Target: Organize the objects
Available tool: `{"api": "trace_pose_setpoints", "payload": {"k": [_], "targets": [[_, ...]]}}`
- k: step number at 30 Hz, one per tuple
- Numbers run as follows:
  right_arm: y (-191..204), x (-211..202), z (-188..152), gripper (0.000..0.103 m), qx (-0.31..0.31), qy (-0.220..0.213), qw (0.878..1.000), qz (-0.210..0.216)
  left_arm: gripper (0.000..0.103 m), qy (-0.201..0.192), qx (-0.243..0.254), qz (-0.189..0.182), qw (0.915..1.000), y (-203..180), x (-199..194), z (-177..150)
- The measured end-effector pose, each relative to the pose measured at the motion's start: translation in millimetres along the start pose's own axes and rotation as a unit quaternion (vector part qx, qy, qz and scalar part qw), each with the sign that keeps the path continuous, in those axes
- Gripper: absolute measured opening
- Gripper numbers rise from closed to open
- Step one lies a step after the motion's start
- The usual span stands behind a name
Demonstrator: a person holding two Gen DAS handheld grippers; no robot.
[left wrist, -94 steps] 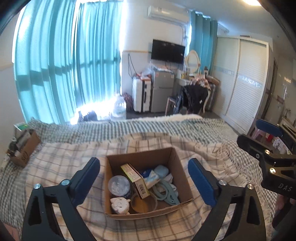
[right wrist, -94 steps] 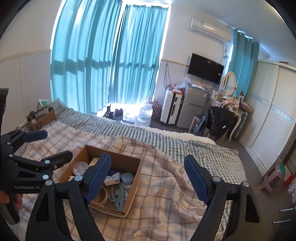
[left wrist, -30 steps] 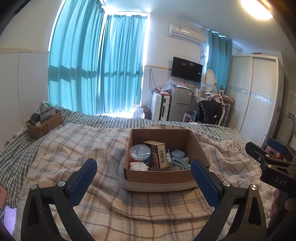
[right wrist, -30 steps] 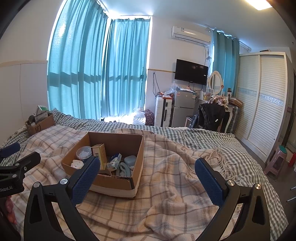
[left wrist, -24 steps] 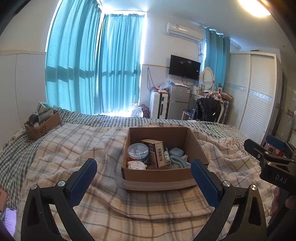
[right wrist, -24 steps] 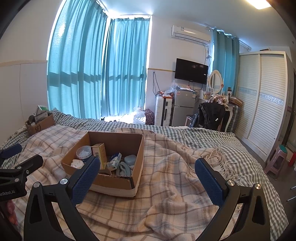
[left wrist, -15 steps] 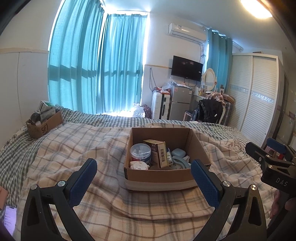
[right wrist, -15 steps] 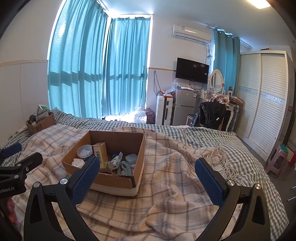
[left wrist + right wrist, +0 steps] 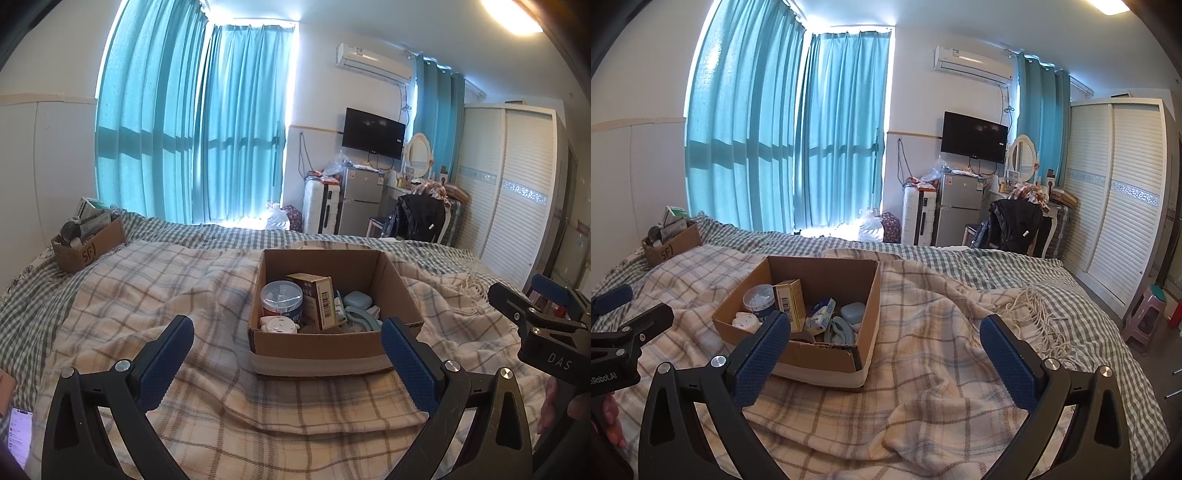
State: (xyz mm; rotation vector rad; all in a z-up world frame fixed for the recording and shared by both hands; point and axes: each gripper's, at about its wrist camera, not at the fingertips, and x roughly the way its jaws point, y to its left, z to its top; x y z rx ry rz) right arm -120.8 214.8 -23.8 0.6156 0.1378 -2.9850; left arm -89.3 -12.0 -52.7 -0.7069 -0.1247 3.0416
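Note:
An open cardboard box (image 9: 321,345) sits on a plaid blanket on the bed; it also shows in the right wrist view (image 9: 827,356). Inside are a round clear-lidded tub (image 9: 281,297), a tan carton with a barcode (image 9: 317,299), a white round item (image 9: 277,325), a pale blue case (image 9: 356,299) and a teal clip (image 9: 364,319). My left gripper (image 9: 286,363) is open and empty, held just before the box's near wall. My right gripper (image 9: 886,356) is open and empty, to the right of the box.
A second cardboard box (image 9: 88,247) with several items stands at the bed's far left corner. A phone (image 9: 18,434) lies at the near left. The blanket (image 9: 942,387) is rumpled with a fringe (image 9: 1034,306) at right. A fridge, suitcase, chair and wardrobe stand beyond the bed.
Since three seconds ago both grippers have dropped lower and pulled back from the box. Over the last second the views barely shift; both stay open.

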Motion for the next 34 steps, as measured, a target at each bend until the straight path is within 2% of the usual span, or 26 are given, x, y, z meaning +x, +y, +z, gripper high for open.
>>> {"api": "trace_pose_setpoints", "payload": {"k": [10,16,34], "targets": [[2.0,3.8,-2.2,0.103,-0.005,0.006,1.000,-0.001,0.103,0.001,0.008,0.021,0.9997,0.8,-0.7,0.1],[2.3,6.5,-4.8,0.103,-0.007,0.015,1.000,0.001,0.103,0.009,0.005,0.001,0.9999,-1.2,0.0,-0.7],[4.2,7.5,-4.5,0.103,-0.009,0.017,1.000,0.000,0.103,-0.004,0.023,0.027,0.9994,-3.8,-2.0,-0.3]]}}
